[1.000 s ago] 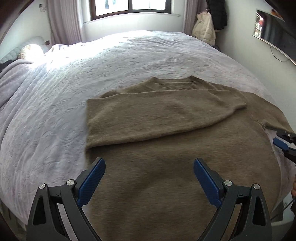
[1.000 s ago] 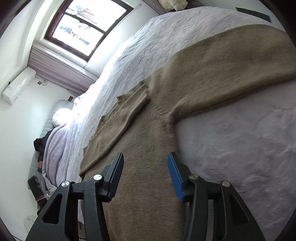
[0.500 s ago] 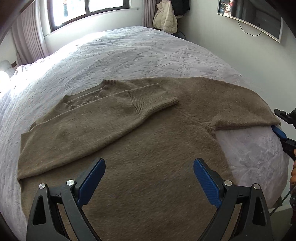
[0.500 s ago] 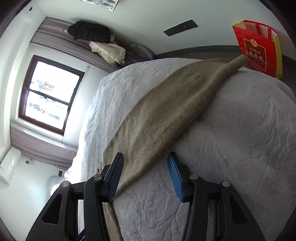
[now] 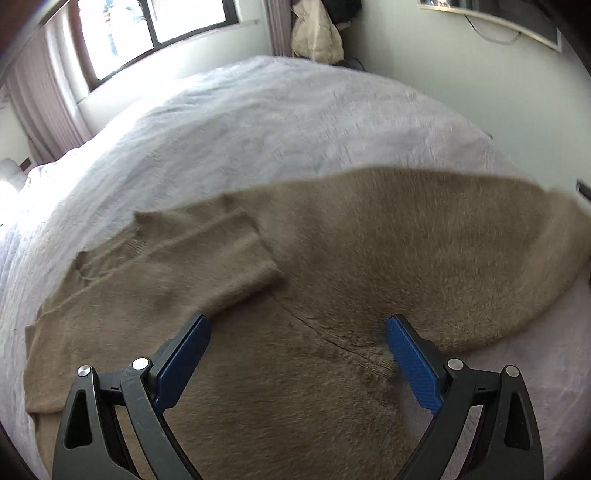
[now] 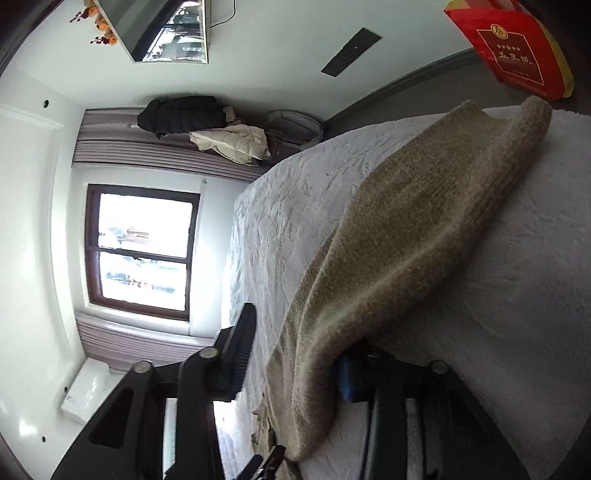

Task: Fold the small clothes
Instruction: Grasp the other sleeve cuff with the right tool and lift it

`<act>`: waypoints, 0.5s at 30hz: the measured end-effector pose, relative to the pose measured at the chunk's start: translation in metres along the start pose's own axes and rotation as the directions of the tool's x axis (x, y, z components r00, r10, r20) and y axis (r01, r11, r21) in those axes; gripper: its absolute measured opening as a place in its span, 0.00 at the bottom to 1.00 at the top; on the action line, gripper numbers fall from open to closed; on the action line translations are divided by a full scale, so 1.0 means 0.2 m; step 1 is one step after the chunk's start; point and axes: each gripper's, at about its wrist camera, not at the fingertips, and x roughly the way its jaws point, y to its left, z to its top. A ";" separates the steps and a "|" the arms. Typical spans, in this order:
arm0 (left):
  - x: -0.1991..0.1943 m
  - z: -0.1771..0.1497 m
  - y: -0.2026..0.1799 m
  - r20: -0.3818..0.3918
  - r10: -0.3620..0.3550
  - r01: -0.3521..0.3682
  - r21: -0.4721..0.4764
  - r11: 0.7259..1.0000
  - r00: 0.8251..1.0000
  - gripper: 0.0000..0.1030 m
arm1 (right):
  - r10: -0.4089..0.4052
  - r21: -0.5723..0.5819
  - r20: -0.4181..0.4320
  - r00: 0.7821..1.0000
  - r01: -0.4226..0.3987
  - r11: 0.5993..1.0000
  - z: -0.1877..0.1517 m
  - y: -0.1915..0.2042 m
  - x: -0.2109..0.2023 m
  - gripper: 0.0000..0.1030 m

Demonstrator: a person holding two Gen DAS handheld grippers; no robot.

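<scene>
Lying spread on the bed (image 5: 295,122), a tan sweater (image 5: 332,295), its body near and its neck toward the far left. Resting folded across the chest, one sleeve (image 5: 207,266), cuff end pointing right. Stretching away to the right in the left wrist view, the other sleeve (image 5: 461,251), somewhat blurred. Hovering over the sweater's body, the left gripper (image 5: 297,354), jaws standing wide apart with nothing between them, blue pads (image 5: 184,362) clear of the cloth. Closing in just now on the right sleeve, the right gripper (image 6: 295,365), the knit bunched between its jaws and draped over the blue pad (image 6: 345,380) on the right; pinching the fabric by the look of it, though partly hidden by the cloth. Running from that grip away toward the far edge of the bed, the sleeve's cuff (image 6: 517,122), lying on the white cover. Standing beyond the bed, a window (image 6: 144,251) with curtains, a heap of coats (image 6: 207,129) by the wall, a screen (image 6: 166,29) on the wall and a red bag (image 6: 513,48) on the floor.
</scene>
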 end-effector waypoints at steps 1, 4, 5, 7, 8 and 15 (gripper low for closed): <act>0.03 0.00 -0.01 -0.009 0.015 -0.015 0.014 1.000 1.000 0.94 | 0.019 -0.034 -0.018 1.000 -0.020 0.999 -0.01 0.04 0.02 0.14; 0.02 0.00 0.01 -0.011 -0.014 0.014 0.008 1.000 1.000 0.94 | 0.061 -0.132 -0.061 0.996 -0.069 0.989 -0.06 0.19 0.06 0.11; 0.01 0.00 0.03 -0.016 -0.033 0.033 -0.002 0.999 0.999 0.94 | 0.072 -0.163 -0.077 0.994 -0.084 0.983 -0.07 0.25 0.09 0.10; -0.03 -0.01 0.09 -0.011 -0.073 0.073 -0.027 0.997 0.997 0.94 | 0.087 -0.244 -0.120 0.989 -0.114 0.963 -0.14 0.40 0.15 0.10; -0.06 -0.02 0.12 0.000 -0.082 0.082 -0.032 0.996 0.997 0.94 | 0.089 -0.278 -0.140 0.986 -0.125 0.952 -0.17 0.46 0.18 0.10; -0.30 -0.16 0.55 0.099 -0.061 0.074 -0.132 0.989 0.993 0.94 | 0.048 -0.497 -0.344 0.938 -0.225 0.838 -0.69 0.91 0.57 0.10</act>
